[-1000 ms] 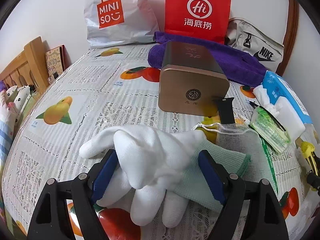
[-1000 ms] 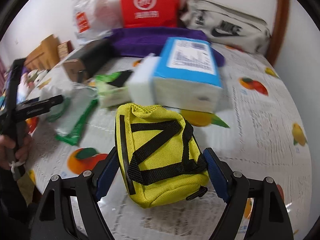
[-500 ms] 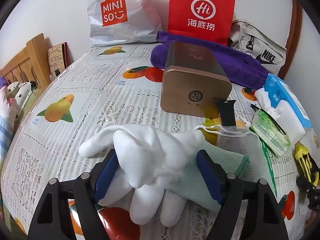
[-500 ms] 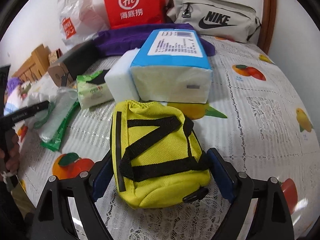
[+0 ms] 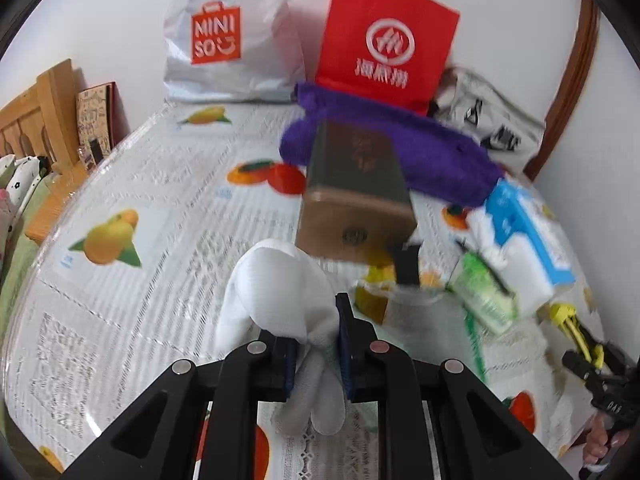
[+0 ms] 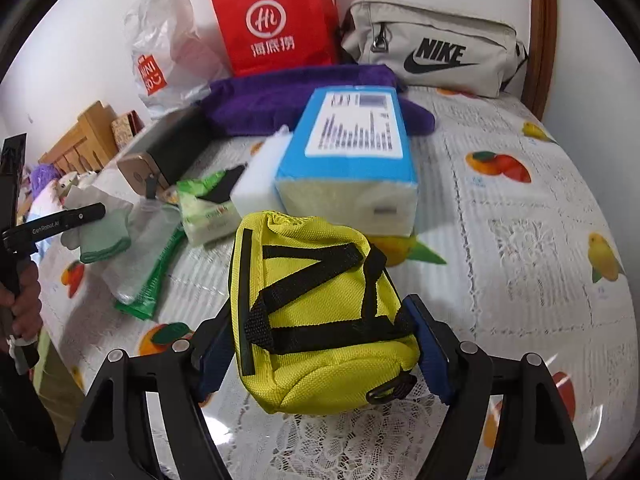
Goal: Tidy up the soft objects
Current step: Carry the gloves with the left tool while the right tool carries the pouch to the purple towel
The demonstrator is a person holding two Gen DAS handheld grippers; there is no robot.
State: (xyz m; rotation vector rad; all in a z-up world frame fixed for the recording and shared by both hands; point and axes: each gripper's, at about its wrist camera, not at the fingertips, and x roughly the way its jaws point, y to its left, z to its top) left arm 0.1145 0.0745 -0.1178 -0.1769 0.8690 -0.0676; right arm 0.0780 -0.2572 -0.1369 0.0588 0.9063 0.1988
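Observation:
My left gripper (image 5: 316, 340) pinches a white glove (image 5: 276, 280); its jaws are closing and the glove bunches up above the pads while its fingers hang below. From the right wrist view, that glove (image 6: 86, 196) and a pale green cloth (image 6: 104, 240) sit at the left gripper's tip. A yellow pouch (image 6: 320, 300) with black straps fills my right gripper (image 6: 320, 344). Both blue pads (image 6: 426, 344) touch its sides as the jaws close on it.
On the fruit-print tablecloth (image 6: 520, 220) lie a blue tissue pack (image 6: 348, 152), a white sponge (image 6: 256, 188), a green wipes pack (image 6: 204, 208) and a bronze box (image 5: 352, 200). Behind are a purple towel (image 5: 440, 160), a red bag (image 5: 384, 40), a Miniso bag (image 5: 224, 40) and a Nike bag (image 6: 432, 52).
The left jaws have closed on the white glove, squeezing it into a bunch and raising it off the cloth. The right jaws have drawn in onto the yellow pouch.

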